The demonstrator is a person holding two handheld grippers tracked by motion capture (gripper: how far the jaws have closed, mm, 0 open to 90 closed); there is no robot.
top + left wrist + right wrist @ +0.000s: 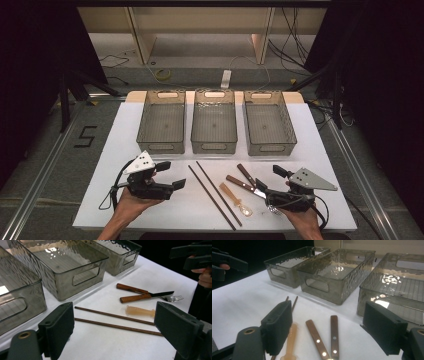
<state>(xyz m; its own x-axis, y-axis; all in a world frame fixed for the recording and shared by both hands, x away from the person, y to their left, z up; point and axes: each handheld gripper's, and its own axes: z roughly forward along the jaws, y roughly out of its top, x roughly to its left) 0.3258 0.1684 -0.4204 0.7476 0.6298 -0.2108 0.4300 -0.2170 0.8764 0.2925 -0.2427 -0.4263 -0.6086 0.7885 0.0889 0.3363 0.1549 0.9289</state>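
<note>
A: Cutlery count on the worktop (310,135)?

B: Five pieces, lower centre of the high view. Two chopsticks (214,194) side by side, one pale spoon (235,199), one wood-handled knife (241,183), one wood-handled fork (246,174). The knife crosses over the fork.

A: Bins?

B: Three clear grey bins (214,121) in a row across the middle of the frame, nothing in them.

A: Hand-held grippers?

B: Two. Left hand-held gripper (171,175) at lower left, jaws wide apart, nothing between them. Right hand-held gripper (271,177) at lower right, jaws also wide, holding nothing.

A: Cutlery relative to them?

B: It lies between the two. Chopsticks just right of the left one, not touched. The knife blade runs up close to the right one's jaws; contact I can't tell from above.

A: Differences per view?

B: Left gripper view shows the fork tines (172,298) and the dark knife blade (161,293), with the right hand-held gripper at upper right. Right gripper view shows the riveted handles (325,338) low in frame between its own jaws, spoon (290,340) beside its left jaw, blades cut off by the bottom edge.
</note>
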